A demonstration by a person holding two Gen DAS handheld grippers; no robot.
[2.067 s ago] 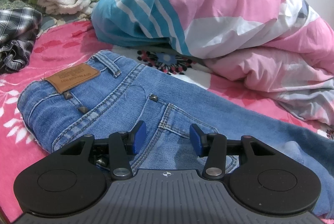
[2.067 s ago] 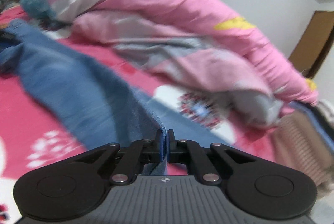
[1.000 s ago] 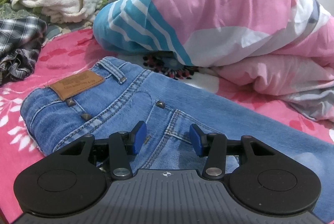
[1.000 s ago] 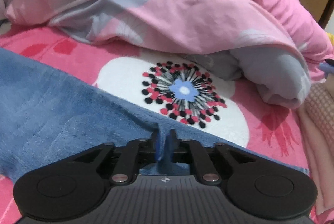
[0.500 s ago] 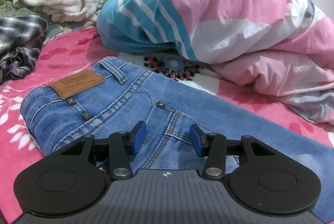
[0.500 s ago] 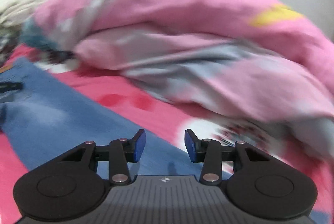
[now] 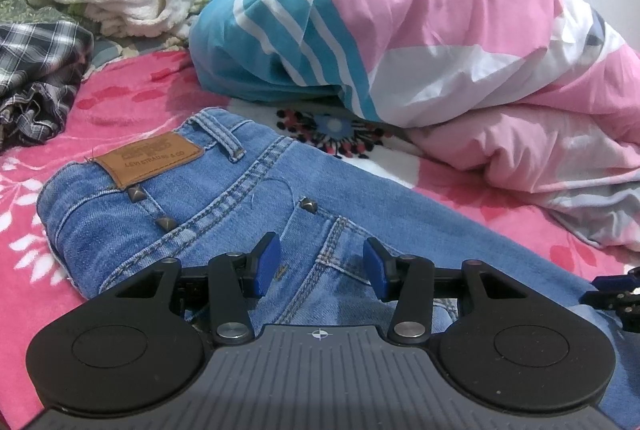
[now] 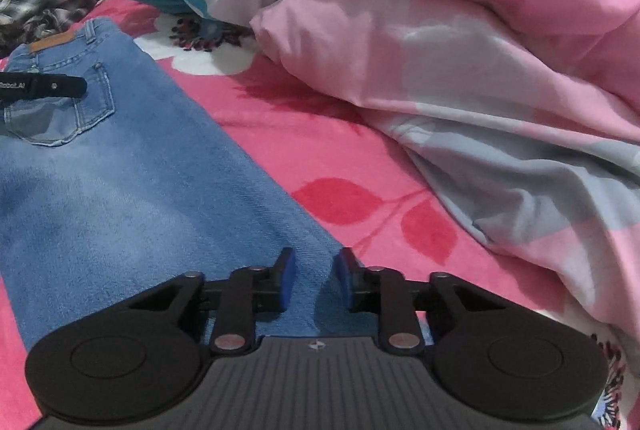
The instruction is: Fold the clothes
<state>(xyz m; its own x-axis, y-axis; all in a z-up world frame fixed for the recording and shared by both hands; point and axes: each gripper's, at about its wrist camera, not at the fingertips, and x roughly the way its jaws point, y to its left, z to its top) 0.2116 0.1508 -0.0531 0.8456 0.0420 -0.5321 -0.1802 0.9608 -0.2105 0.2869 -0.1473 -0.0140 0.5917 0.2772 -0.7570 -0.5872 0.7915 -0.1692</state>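
My left gripper hangs with its blue pads apart over the seat of the faded blue denim jeans spread flat on the pink floral bedsheet, while my right gripper, jaws just narrowing but gapped, straddles the leg's edge beside the pink duvet.
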